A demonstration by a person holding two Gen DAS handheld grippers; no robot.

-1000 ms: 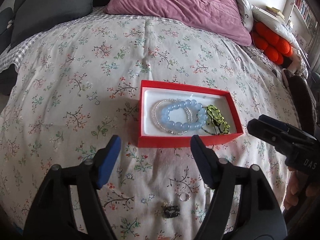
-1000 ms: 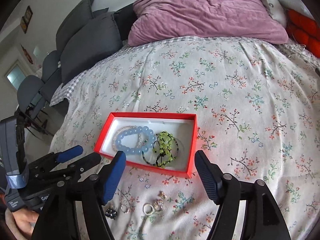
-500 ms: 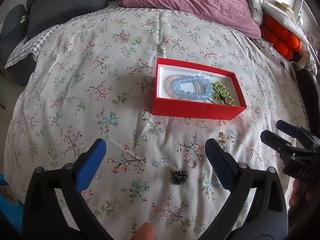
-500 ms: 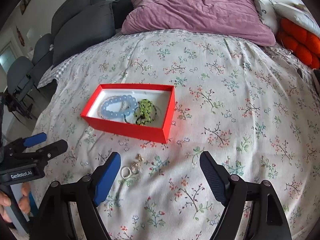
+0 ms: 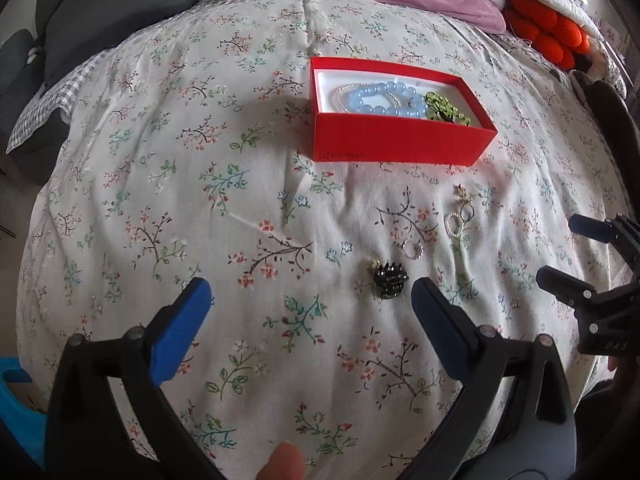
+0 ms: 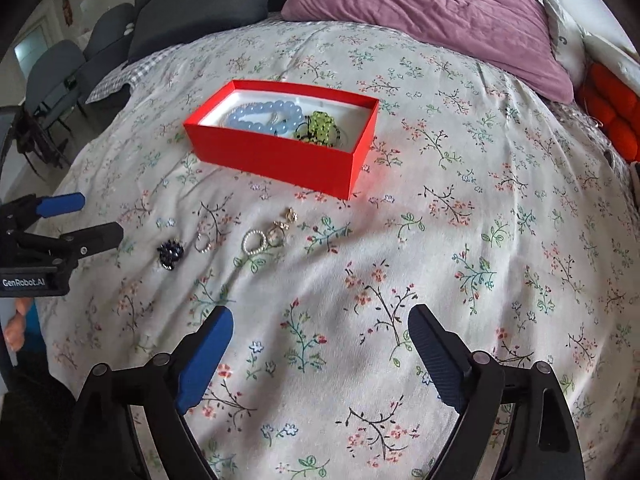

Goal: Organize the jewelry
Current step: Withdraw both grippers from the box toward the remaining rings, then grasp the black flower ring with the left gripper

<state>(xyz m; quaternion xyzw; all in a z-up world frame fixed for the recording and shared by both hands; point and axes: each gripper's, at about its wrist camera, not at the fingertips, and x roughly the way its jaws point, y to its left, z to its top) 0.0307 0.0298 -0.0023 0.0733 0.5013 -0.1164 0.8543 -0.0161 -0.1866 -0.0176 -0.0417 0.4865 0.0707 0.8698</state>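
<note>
A red box (image 5: 400, 146) (image 6: 276, 156) sits on the floral bedspread and holds a blue bead bracelet (image 5: 384, 100) (image 6: 264, 116), a clear bead bracelet and a green bead bracelet (image 5: 442, 108) (image 6: 318, 128). In front of the box lie a black spiky brooch (image 5: 388, 280) (image 6: 170, 254), a small silver ring (image 5: 412, 249) (image 6: 203, 243), a pearl ring (image 5: 454, 224) (image 6: 254, 242) and gold pieces (image 5: 462, 194) (image 6: 286, 220). My left gripper (image 5: 310, 308) is open, just short of the brooch. My right gripper (image 6: 320, 336) is open over bare bedspread.
A purple pillow (image 6: 432, 12) and dark grey cushions (image 6: 192, 4) lie at the head of the bed. An orange knitted cushion (image 5: 552, 32) sits at the far right. Grey chairs (image 6: 60, 68) stand beside the bed on the left.
Both grippers have pulled back from the red box toward the near side of the bed. The loose rings and brooch now show ahead of the fingers. Both stay open and empty.
</note>
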